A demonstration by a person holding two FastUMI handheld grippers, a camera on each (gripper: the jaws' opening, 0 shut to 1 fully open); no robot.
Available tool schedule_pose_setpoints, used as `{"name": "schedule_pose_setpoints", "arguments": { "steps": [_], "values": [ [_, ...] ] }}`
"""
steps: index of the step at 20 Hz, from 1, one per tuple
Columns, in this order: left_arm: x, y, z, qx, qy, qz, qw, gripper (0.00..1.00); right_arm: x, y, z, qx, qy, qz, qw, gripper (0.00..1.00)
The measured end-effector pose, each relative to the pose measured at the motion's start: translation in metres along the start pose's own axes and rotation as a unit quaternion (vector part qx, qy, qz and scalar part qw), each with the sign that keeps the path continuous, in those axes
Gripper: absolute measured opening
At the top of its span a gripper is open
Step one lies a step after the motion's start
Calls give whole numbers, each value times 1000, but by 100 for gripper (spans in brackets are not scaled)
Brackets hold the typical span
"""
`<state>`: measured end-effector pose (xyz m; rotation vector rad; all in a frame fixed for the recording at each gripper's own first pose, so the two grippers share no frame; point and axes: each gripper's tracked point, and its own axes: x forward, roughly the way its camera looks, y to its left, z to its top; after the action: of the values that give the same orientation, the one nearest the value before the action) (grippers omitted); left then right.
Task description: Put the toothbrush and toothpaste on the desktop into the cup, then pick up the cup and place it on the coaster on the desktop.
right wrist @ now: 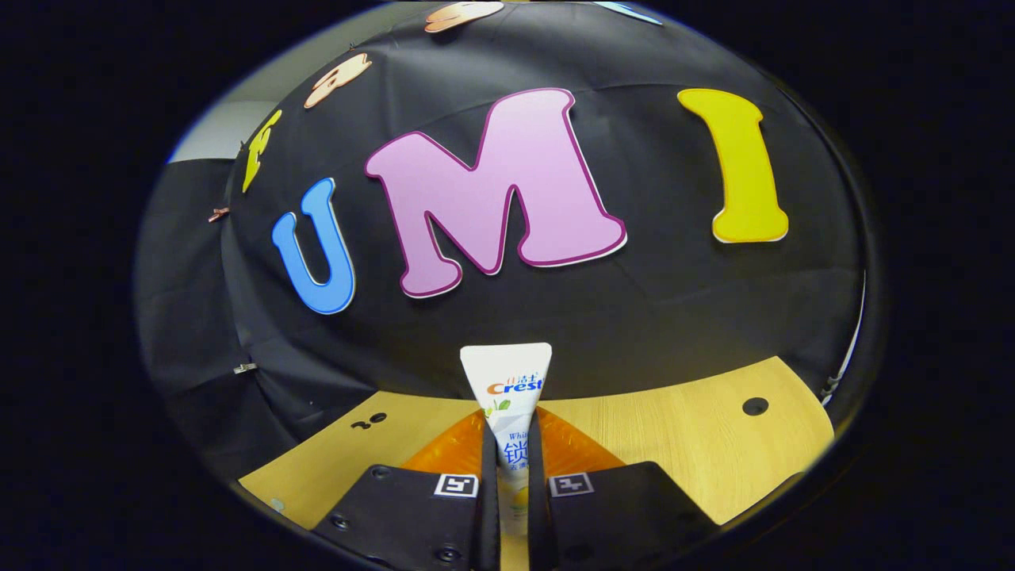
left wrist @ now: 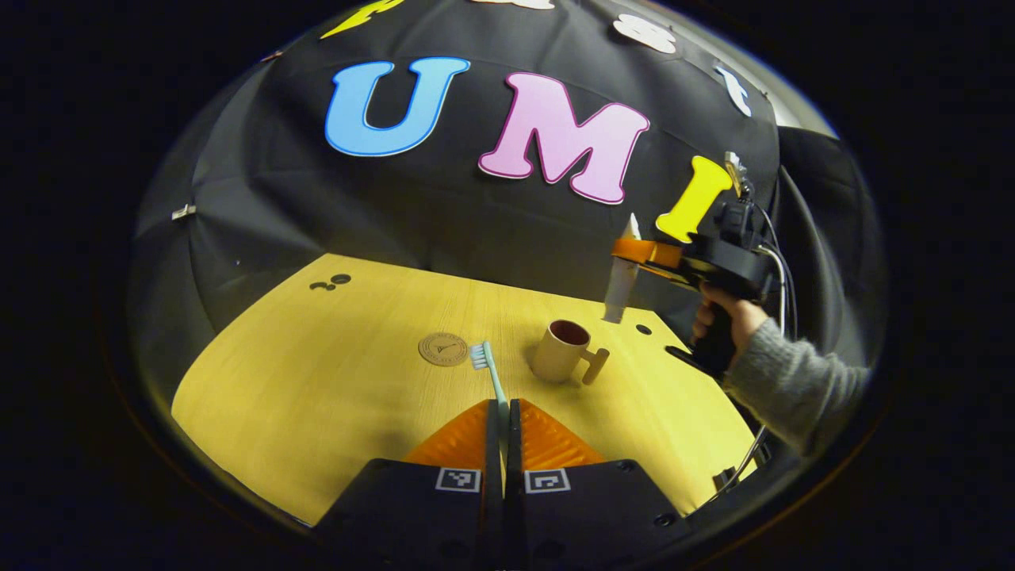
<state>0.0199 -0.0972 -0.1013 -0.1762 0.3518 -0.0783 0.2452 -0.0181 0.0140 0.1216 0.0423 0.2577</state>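
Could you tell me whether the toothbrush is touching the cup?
Apart. In the left gripper view, bare desktop shows between the toothbrush and the cup.

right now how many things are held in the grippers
2: the toothbrush clamped in the left gripper, and the toothpaste clamped in the right gripper, raised above the table.

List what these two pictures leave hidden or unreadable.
- Toothbrush handle: in the left gripper view its lower end runs between the left gripper fingers.
- Toothpaste cap end: in the right gripper view it is cut off behind the right gripper body.
- Cup contents: left gripper view, the inside is too dark to tell.
- Coaster marking: left gripper view, too small to read.
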Motion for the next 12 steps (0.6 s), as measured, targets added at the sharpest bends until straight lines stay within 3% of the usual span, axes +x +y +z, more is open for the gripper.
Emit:
{"name": "schedule_pose_setpoints", "arguments": {
  "steps": [6, 12],
  "values": [
    [-9, 3, -23, -30, 15, 35, 999, 6, 41, -14, -60, -18, 44, 3, 999, 18],
    [-11, 8, -28, -37, 16, 53, 998, 6, 48, -9, -110, -43, 96, 9, 994, 17]
  ]
}}
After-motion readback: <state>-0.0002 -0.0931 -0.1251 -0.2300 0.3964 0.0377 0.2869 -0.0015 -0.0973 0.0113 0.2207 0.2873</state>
